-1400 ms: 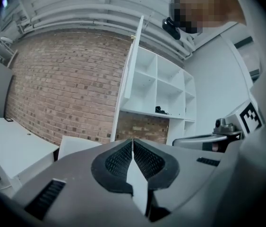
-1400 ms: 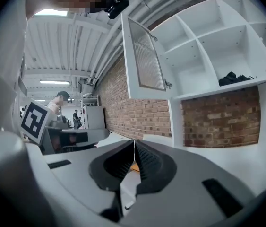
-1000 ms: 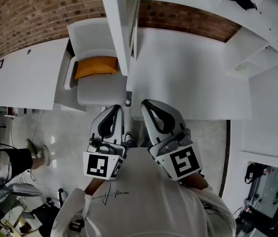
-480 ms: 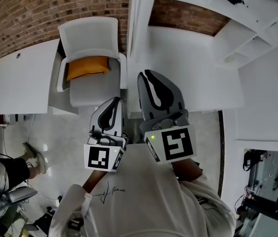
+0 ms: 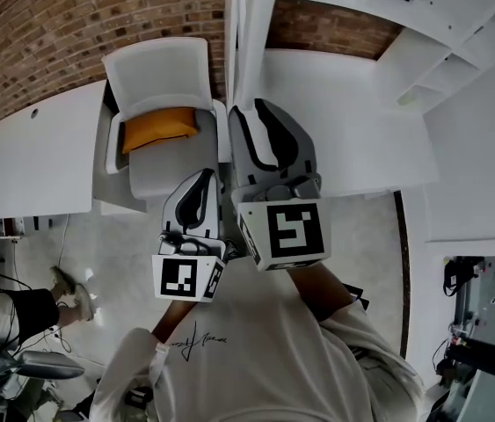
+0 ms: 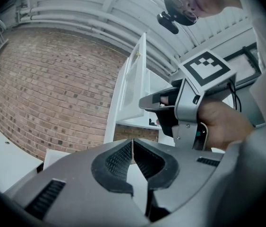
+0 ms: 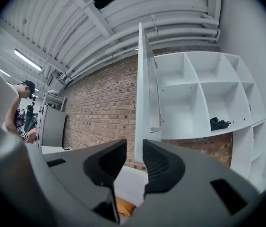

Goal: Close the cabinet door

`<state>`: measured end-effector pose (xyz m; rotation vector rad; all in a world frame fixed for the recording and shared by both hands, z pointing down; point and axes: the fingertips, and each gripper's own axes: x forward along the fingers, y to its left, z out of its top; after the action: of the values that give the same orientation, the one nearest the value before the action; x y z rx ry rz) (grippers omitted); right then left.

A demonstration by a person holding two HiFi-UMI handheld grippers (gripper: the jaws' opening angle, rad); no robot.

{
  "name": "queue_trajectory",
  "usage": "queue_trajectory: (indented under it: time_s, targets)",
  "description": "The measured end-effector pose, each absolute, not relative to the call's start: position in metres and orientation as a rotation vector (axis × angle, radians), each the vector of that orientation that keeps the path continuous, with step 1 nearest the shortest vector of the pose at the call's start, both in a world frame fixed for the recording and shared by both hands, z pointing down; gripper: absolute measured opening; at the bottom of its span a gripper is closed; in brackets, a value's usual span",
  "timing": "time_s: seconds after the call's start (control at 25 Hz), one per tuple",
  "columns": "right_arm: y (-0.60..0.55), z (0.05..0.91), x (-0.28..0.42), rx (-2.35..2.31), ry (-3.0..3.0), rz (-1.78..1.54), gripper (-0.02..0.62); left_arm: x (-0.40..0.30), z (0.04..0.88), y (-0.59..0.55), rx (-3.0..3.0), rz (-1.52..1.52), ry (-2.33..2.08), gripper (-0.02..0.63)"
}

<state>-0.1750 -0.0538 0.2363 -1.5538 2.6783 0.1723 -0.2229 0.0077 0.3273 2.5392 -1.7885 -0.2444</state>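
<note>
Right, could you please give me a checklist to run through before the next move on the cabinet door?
1. Cabinet door stands open, its edge facing the grippers: ok.
2. Right gripper jaws apart, nothing between them: ok.
3. Right gripper lined up with the door edge: ok. Contact with it: cannot tell.
4. Left gripper shut, empty, held lower than the right: ok.
5. Black item lies inside its shelf compartment and looks clear of the closing door: ok.
6. Chair below is out of the door's swing: cannot tell.
</note>
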Motion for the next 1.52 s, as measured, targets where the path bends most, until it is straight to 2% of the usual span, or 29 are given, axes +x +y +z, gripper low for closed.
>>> queue_trajectory:
  time_s: [0.88, 1.52]
  targets:
    - [-0.077, 0.235, -0.165, -1.447, 2.654, 0.154, 0.092, -0.221, 0.333, -0.027, 2.485, -0.197, -1.856, 0.021]
    - [-0.081, 0.237, -0.137, -1.51, 2.615, 0.124, 0.077, -0.2, 0.326, -0.027, 2.588, -0.278, -1.699, 0.021]
